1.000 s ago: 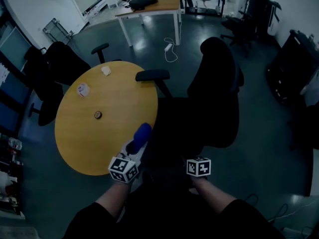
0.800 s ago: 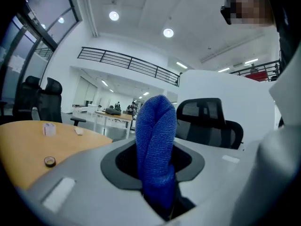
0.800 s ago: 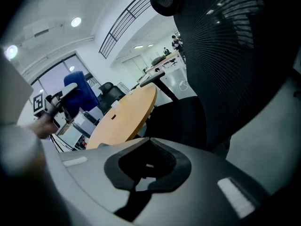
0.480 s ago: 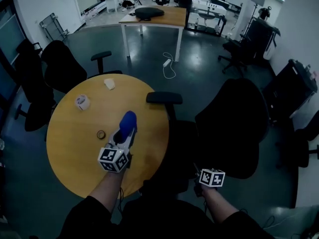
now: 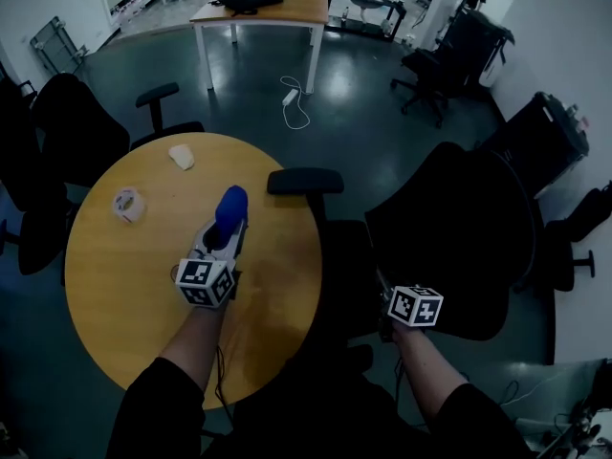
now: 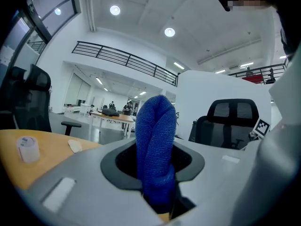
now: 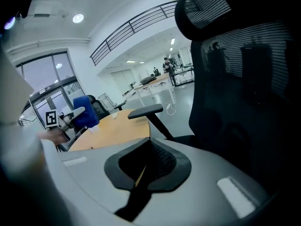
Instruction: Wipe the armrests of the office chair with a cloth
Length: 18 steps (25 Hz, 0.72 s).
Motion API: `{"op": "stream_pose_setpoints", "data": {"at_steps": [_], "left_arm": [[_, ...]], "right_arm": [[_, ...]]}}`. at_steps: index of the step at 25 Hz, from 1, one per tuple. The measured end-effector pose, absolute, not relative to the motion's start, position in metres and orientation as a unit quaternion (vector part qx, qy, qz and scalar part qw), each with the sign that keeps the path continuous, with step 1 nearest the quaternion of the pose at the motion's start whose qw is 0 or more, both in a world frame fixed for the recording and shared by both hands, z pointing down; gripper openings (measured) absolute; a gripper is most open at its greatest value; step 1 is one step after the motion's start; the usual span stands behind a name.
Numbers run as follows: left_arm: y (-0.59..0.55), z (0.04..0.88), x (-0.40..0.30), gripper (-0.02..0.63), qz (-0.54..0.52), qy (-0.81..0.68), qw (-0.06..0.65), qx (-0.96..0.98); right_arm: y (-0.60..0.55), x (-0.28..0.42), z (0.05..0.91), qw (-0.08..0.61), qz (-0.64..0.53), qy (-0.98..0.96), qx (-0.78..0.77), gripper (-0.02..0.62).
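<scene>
- Head view: the left gripper (image 5: 226,230) is pinching a blue cloth (image 5: 231,208) that is standing up out of its jaws, over the round wooden table (image 5: 115,295).
- Over the last second this gripper has been travelling from the table's edge beside the chair seat to a spot further in over the tabletop. The cloth is now sitting near the chair's armrest (image 5: 304,181), to its left, and is not touching it.
- The left gripper view is confirming the hold: the jaws are clamping the folded cloth low down, with most of it free above them.
- The right gripper (image 7: 143,171) is showing its jaws pressed together with nothing between them. It has been staying low at the front of the office chair (image 5: 459,237), just shifting slightly.
- The armrest is overhanging the table's rim, unobstructed.
- Judgement: wiping is not yet under way. The approach to the near armrest is in progress, and the cloth is needing to cross to the right and come down onto the pad.
- The chair's second armrest is not identifiable in any view.
</scene>
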<state>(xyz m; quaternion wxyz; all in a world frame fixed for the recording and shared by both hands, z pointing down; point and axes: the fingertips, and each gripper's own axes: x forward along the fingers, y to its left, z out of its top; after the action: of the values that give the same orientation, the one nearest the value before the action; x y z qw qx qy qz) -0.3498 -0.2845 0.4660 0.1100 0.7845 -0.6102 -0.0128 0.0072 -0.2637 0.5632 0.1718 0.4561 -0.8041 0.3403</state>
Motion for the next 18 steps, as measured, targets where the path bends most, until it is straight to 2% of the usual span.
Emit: {"op": "stream_pose_setpoints", "data": {"at_steps": [8, 13, 18], "left_arm": [[-0.341, 0.509, -0.33, 0.149, 0.039, -0.608, 0.128, 0.782], [-0.387, 0.548, -0.319, 0.149, 0.095, -0.614, 0.145, 0.77], [-0.426, 0.588, -0.317, 0.147, 0.137, -0.623, 0.168, 0.751]], "right_arm": [[-0.372, -0.03, 0.59, 0.192, 0.326, -0.82, 0.429, 0.003], [-0.458, -0.044, 0.618, 0.246, 0.285, -0.819, 0.433, 0.005], [-0.523, -0.055, 0.639, 0.263, 0.28, -0.816, 0.433, 0.005]]}}
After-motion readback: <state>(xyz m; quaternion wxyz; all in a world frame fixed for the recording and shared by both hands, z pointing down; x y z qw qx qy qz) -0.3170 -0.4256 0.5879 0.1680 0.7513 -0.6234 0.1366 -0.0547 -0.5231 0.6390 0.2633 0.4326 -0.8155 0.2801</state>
